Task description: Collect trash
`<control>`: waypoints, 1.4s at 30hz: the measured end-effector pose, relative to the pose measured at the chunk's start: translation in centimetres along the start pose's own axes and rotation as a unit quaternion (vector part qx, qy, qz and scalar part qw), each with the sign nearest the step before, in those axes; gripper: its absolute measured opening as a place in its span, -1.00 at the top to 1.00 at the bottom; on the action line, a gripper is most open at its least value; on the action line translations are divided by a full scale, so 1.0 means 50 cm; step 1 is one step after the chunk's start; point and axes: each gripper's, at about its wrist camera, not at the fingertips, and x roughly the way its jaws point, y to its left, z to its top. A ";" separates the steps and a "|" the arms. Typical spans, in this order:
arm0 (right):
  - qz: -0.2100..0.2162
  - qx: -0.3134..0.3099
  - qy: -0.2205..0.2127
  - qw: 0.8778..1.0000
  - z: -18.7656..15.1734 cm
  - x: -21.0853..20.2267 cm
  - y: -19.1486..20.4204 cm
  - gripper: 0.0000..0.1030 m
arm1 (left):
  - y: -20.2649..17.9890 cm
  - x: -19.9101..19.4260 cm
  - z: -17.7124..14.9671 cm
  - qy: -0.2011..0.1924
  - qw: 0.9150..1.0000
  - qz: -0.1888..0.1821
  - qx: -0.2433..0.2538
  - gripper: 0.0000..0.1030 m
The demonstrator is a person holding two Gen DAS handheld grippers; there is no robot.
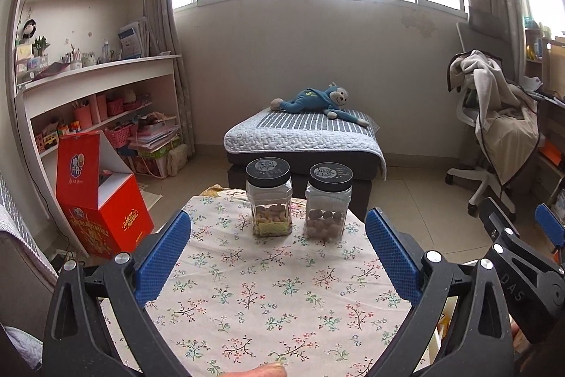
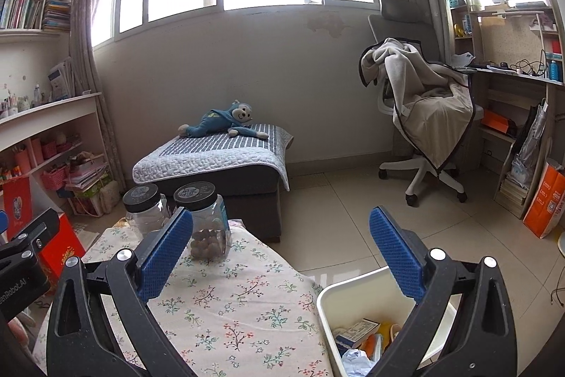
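A white bin (image 2: 326, 306) stands on the floor at the table's right edge, holding crumpled paper, a small box and orange wrappers (image 2: 360, 338). My right gripper (image 2: 280, 257) hangs open above the gap between table and bin, nothing between its blue pads. Over the flowered tablecloth (image 1: 268, 299) my left gripper (image 1: 278, 257) is also open and holds nothing. Part of the right gripper (image 1: 522, 257) shows at the right of the left wrist view. No loose trash shows on the cloth.
Two clear jars with black lids, one of nuts (image 1: 270, 200) and one of round brown balls (image 1: 326, 202), stand at the table's far edge. Beyond are a padded bench with a blue plush monkey (image 1: 317, 101), a red box (image 1: 102, 196), shelves and a draped office chair (image 2: 423, 115).
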 end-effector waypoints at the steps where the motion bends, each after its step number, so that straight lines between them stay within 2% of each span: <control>1: 0.002 -0.003 0.000 1.000 -0.001 0.001 0.006 -0.86 | 0.004 0.004 -0.002 0.003 1.000 0.001 -0.001 -0.87; 17: 0.016 -0.023 0.010 1.000 -0.009 0.023 0.048 -0.86 | 0.036 0.043 -0.007 0.025 1.000 0.009 -0.012 -0.87; 42: 0.012 -0.028 0.010 0.999 -0.011 0.020 0.042 -0.86 | 0.032 0.052 -0.009 0.032 0.999 0.005 -0.026 -0.87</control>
